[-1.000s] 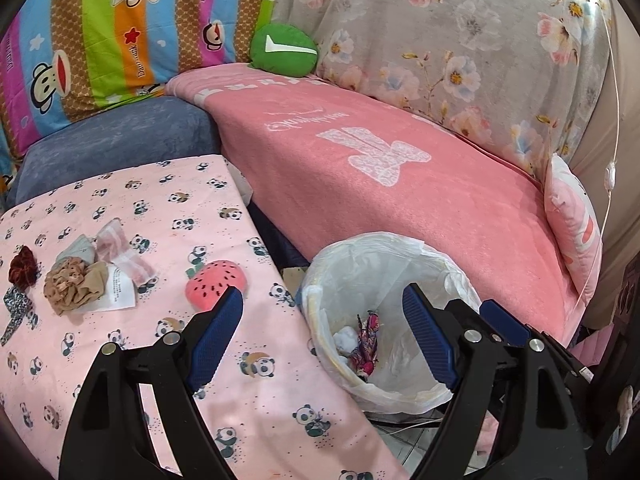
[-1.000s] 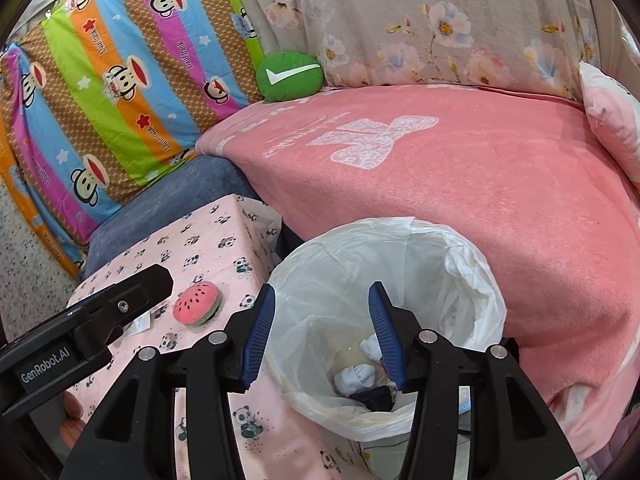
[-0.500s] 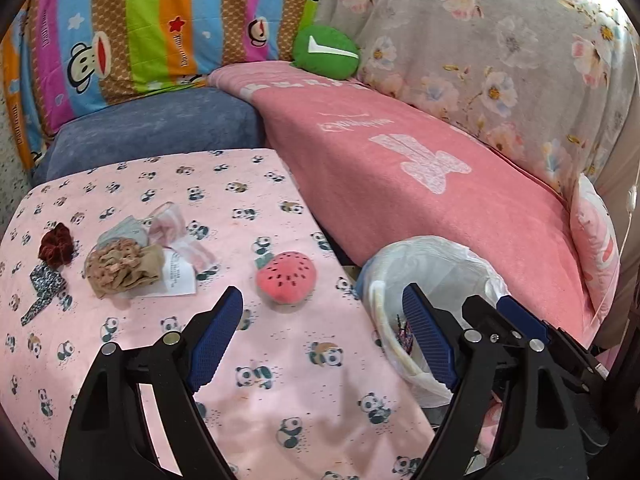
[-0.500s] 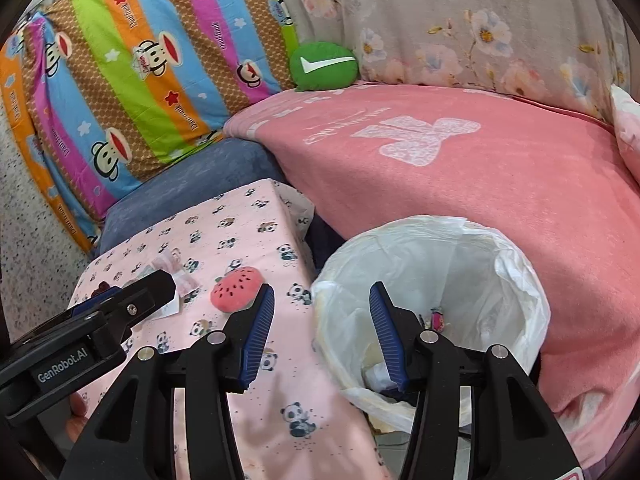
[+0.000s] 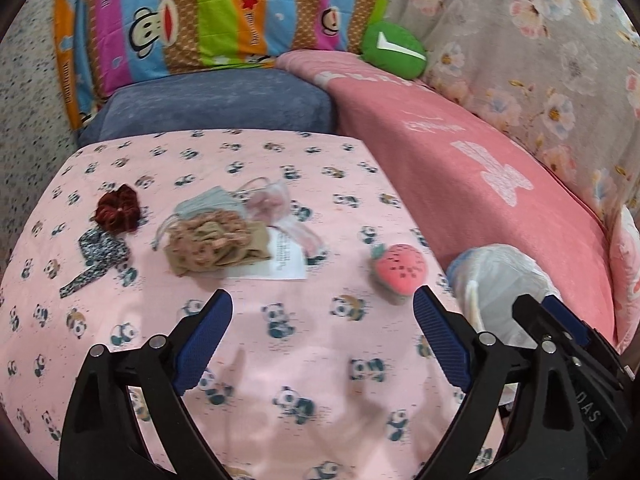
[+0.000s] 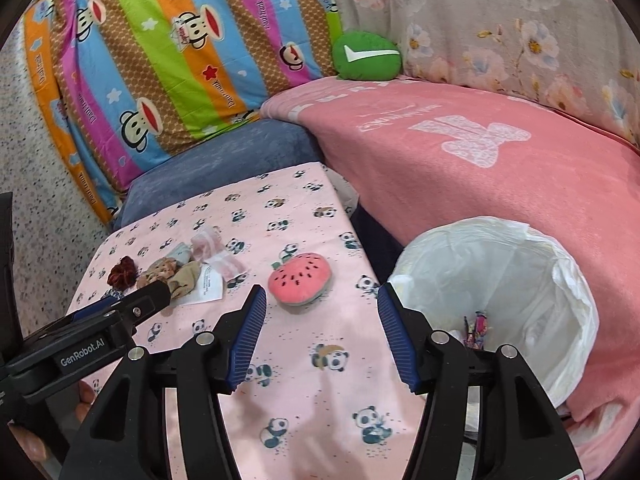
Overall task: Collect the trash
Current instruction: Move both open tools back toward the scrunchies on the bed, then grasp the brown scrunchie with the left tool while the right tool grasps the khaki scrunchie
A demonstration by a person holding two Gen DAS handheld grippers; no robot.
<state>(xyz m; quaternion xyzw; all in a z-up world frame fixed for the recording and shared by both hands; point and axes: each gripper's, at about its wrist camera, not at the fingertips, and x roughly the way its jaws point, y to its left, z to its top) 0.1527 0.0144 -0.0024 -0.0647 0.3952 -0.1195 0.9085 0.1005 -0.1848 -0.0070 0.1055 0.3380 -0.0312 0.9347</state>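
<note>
A white-lined trash bin (image 6: 516, 280) stands right of the panda-cloth table (image 6: 304, 380), with wrappers (image 6: 476, 326) inside; it also shows in the left wrist view (image 5: 500, 288). On the table lie a white paper slip (image 5: 282, 260), a beige scrunchie pile (image 5: 208, 240), a pink wrapper (image 5: 272, 204), a dark red scrunchie (image 5: 118, 208) and a patterned strip (image 5: 96, 256). A watermelon plush (image 5: 400, 272) sits near the table's right edge (image 6: 300, 276). My left gripper (image 5: 322, 320) is open and empty above the table. My right gripper (image 6: 320, 328) is open and empty, near the plush.
A pink blanket covers the sofa (image 6: 480, 152) behind the bin. A blue cushion (image 5: 216, 100), striped monkey pillows (image 5: 224, 12) and a green round pillow (image 5: 394, 50) stand at the back. The left gripper's body (image 6: 80, 344) is at the right view's lower left.
Both grippers swung left, away from the bin and over the table. The clutter pile and plush came toward centre view. Both jaws stayed open and empty.
</note>
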